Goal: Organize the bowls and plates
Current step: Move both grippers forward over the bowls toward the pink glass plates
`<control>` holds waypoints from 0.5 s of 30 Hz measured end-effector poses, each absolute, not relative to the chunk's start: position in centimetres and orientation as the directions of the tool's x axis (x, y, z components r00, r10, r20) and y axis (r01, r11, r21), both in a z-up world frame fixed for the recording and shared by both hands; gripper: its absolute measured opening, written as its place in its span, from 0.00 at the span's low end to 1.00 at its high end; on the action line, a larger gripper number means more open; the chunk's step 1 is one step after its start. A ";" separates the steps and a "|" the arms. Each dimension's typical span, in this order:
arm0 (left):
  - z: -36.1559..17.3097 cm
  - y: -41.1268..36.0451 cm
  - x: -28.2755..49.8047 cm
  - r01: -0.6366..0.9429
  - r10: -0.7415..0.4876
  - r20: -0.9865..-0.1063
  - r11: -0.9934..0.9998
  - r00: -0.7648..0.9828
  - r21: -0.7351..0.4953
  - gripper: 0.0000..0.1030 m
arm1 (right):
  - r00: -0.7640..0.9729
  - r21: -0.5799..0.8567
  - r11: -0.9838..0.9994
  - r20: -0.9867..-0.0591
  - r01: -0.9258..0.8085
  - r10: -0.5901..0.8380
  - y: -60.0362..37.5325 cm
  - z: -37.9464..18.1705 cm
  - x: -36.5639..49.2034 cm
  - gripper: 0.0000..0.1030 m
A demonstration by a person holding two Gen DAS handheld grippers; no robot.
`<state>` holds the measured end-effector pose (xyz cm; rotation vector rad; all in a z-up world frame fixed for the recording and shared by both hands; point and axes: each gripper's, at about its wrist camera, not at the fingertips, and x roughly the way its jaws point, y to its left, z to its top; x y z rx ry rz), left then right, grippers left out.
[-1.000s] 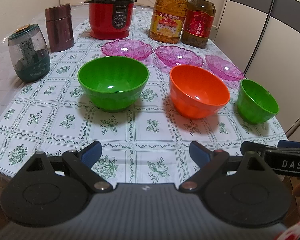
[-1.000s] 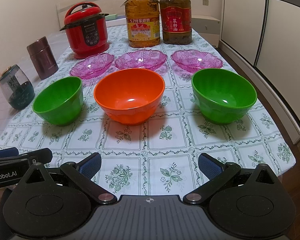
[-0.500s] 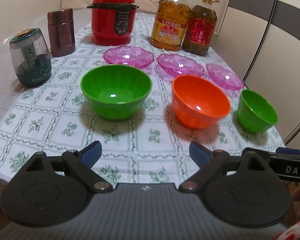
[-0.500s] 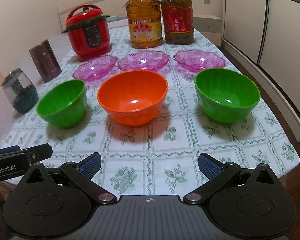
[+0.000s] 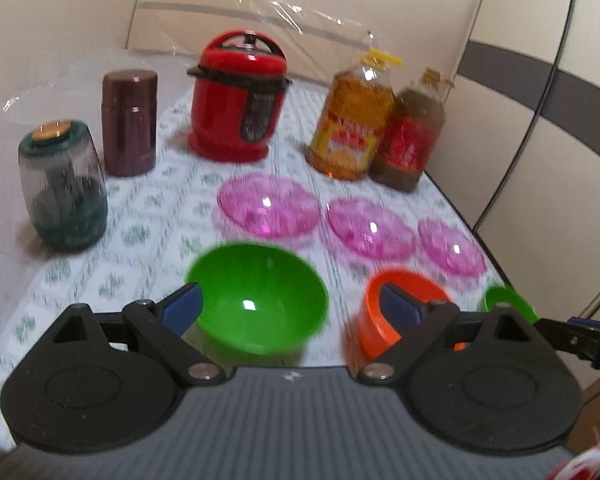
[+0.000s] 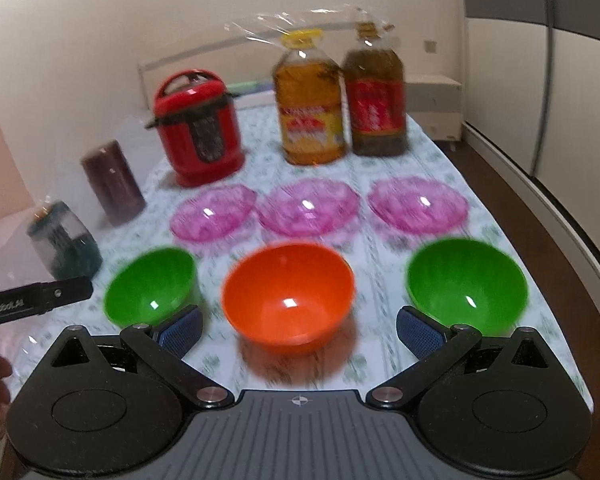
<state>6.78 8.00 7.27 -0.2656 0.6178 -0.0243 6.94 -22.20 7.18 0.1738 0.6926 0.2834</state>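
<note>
Now both hand-held grippers hang wide open, left (image 5: 290,307) and right (image 6: 298,326), gripping nothing. Just ahead of the right one sits the orange bowl (image 6: 288,294) between two green bowls (image 6: 152,284) (image 6: 466,282); beyond them, three pink plates (image 6: 308,208) line the table (image 6: 428,160).

- Three bowls upright in a row near the tabletop's front edge: green bowl (image 6: 152,286), orange bowl (image 6: 288,296), larger green bowl (image 6: 466,284).
- Three pink translucent plates (image 6: 308,208) in a row just behind, mid-tabletop.
</note>
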 end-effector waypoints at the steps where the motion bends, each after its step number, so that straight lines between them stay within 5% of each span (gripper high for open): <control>1: 7.6 8.6 7.4 -0.065 -0.095 -0.564 0.964 0.820 -0.257 0.91 | 0.733 0.256 0.943 -0.597 -0.211 0.327 -22.0 7.6 7.8 1.00; 10: 8.6 13.1 16.1 -0.049 -0.111 -0.543 0.961 0.833 -0.272 0.91 | 0.622 0.456 0.876 -0.644 -0.156 0.446 -18.9 7.3 19.4 0.99; 15: 7.2 14.1 22.8 -0.021 -0.142 -0.609 0.967 0.780 -0.253 0.91 | 0.584 0.534 0.841 -0.656 -0.090 0.479 -16.6 5.7 25.4 0.99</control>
